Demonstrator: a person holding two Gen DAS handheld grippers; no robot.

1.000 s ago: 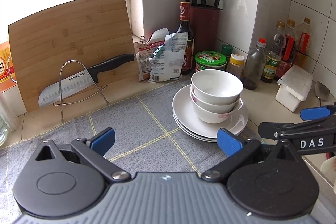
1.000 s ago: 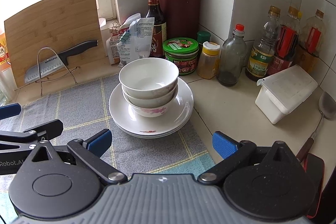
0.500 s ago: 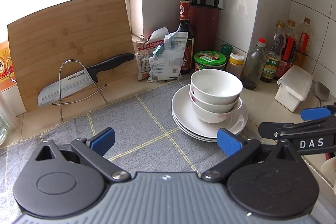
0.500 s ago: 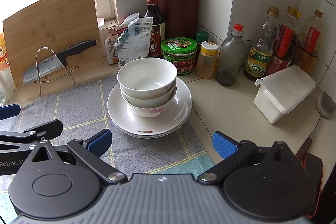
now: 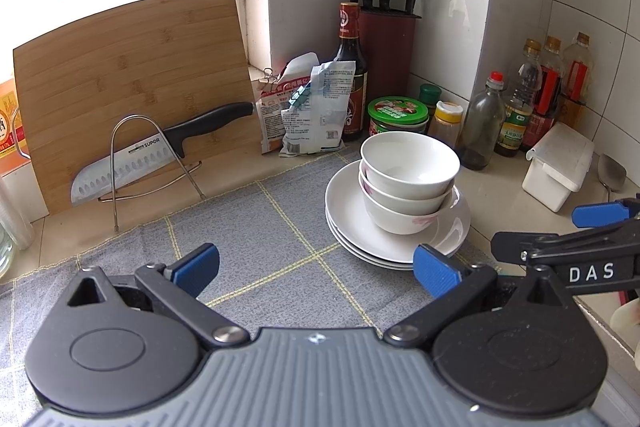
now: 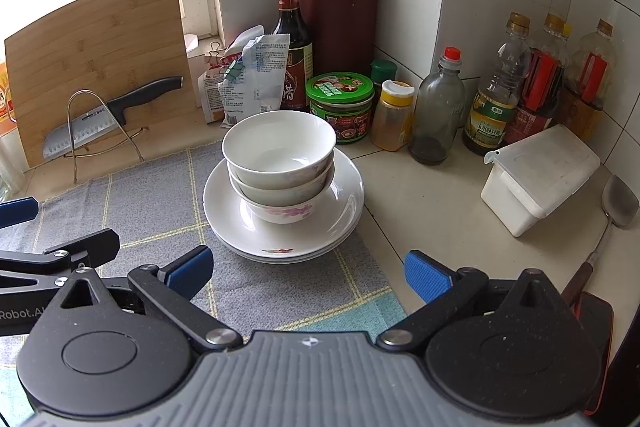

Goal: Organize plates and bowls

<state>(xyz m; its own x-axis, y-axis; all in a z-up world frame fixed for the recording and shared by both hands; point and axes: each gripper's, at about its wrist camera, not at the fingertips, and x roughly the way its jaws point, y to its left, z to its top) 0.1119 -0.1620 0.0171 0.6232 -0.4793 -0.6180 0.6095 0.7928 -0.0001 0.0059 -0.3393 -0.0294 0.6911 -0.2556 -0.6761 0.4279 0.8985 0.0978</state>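
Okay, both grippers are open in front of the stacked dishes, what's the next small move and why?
Probably ease the right gripper forward and up toward the top bowl to take its rim. Both grippers are open and empty, the left gripper too, and the bowls are nested on the plates, so the bowls likely come off first.

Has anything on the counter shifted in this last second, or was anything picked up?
Hardly anything. Both views creep slightly rightward, nothing more. The left hand-held gripper and right hand-held gripper stay open and empty. The stacked white bowls remain on the pile of white plates, untouched.
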